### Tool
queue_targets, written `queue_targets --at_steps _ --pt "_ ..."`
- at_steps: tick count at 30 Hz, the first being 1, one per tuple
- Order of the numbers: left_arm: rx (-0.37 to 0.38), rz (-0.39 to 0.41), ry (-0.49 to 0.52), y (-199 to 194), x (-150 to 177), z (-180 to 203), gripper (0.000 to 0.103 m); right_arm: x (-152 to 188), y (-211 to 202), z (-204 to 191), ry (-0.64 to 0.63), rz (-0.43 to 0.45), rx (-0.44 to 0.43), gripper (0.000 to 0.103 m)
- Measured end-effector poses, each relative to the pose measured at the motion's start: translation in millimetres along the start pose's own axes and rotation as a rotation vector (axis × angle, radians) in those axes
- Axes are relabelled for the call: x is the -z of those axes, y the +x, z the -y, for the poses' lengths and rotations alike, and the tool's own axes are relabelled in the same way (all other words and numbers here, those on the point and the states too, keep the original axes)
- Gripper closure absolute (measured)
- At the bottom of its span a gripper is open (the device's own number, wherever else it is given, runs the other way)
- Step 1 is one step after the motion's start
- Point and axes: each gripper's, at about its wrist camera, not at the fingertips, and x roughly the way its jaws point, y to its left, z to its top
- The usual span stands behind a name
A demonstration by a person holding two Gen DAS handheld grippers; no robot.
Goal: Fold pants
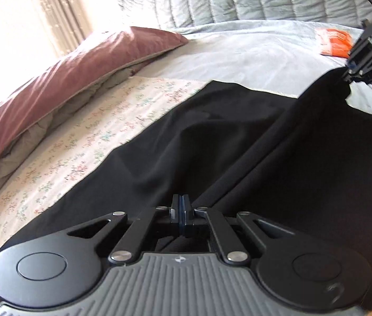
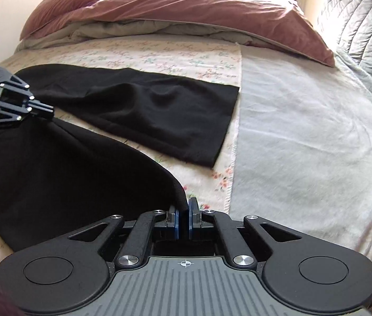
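Left gripper [image 1: 181, 202]: jaws closed tight on a pinch of the black pants [image 1: 238, 144], whose cloth spreads ahead of and to both sides of the jaws over the floral sheet [image 1: 80, 137]. Right gripper [image 2: 186, 208]: jaws narrow, clamped on a thick rolled edge of the same pants, the cloth running from between the jaws away to their left toward the other gripper, while one leg lies flat on the bed well ahead of the jaws. A pale blue blanket [image 2: 304, 131] lies ahead and right of the right jaws, with a mauve duvet [image 2: 199, 8] beyond.
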Motion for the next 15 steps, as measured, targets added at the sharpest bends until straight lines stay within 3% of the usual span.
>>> queue_targets --at_steps 2,4,6,7,9,10,15 --pt "-0.037 0.013 -0.067 6 -5 -6 0.087 -16 21 3 0.028 -0.013 0.052 0.099" --pt "0.009 0.006 -0.126 4 -8 -8 0.080 -24 45 5 0.060 -0.048 0.095 0.099" --pt "0.071 0.016 -0.149 -7 -6 0 0.060 -25 70 6 0.092 -0.091 0.134 0.098" --pt "0.096 0.024 -0.145 -15 -3 7 0.055 -23 78 8 0.122 -0.098 0.161 0.093" --pt "0.162 0.033 -0.133 -30 7 24 0.045 -20 79 17 0.198 -0.061 0.207 0.071" --pt "0.208 0.030 -0.117 -37 13 34 0.043 -19 77 23 0.244 -0.056 0.216 0.066" --pt "0.383 0.035 0.004 -70 43 81 0.035 -6 51 42 0.374 -0.063 0.197 0.064"
